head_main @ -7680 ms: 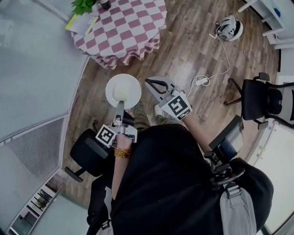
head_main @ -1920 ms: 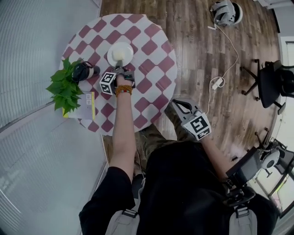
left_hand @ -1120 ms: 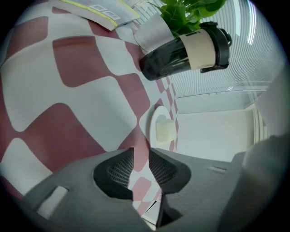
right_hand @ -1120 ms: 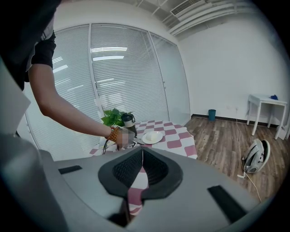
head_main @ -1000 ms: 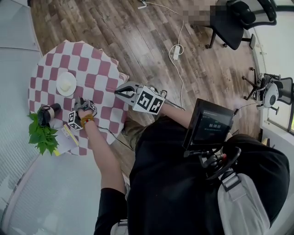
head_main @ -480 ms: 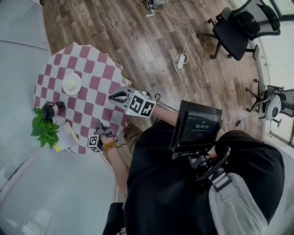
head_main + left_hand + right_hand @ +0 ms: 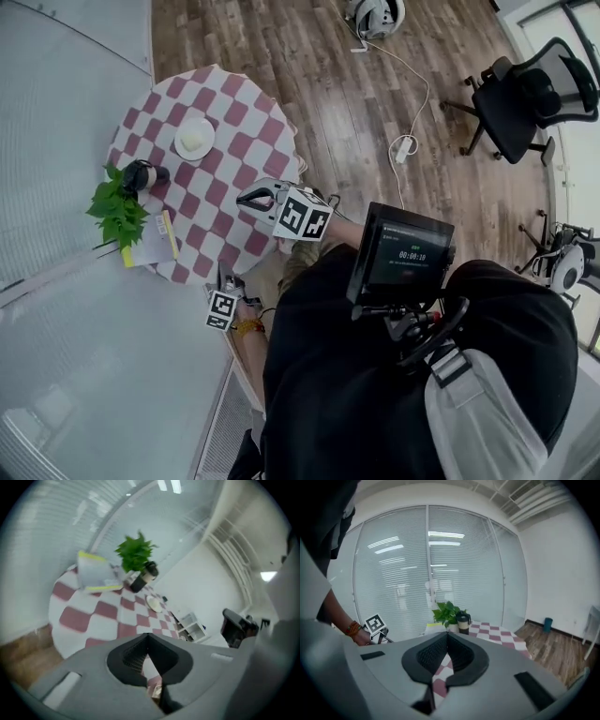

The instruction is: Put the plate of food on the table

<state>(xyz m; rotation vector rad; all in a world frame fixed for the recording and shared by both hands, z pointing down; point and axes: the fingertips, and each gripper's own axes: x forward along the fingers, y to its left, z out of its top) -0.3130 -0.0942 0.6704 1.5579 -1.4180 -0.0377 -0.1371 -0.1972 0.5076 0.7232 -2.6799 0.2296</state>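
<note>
1. We hold our left hand-held gripper (image 7: 228, 279) low and tucked in close to our body. The elbow is bent tight and the marker cube faces up.
2. Its jaws are pressed together at the tips, with nothing between them.
3. Our right hand-held gripper (image 7: 244, 198) reaches forward from the forearm, further out in front than the left one and well apart from it.
4. Its jaws likewise meet at the tips and grip nothing.

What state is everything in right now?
Plate of food: set on the table, nothing gripping it.
Left gripper: shut, empty.
Right gripper: shut, empty.
Lidded cup: upright, lid on.
Potted plant: upright.
Chest screen: on.
</note>
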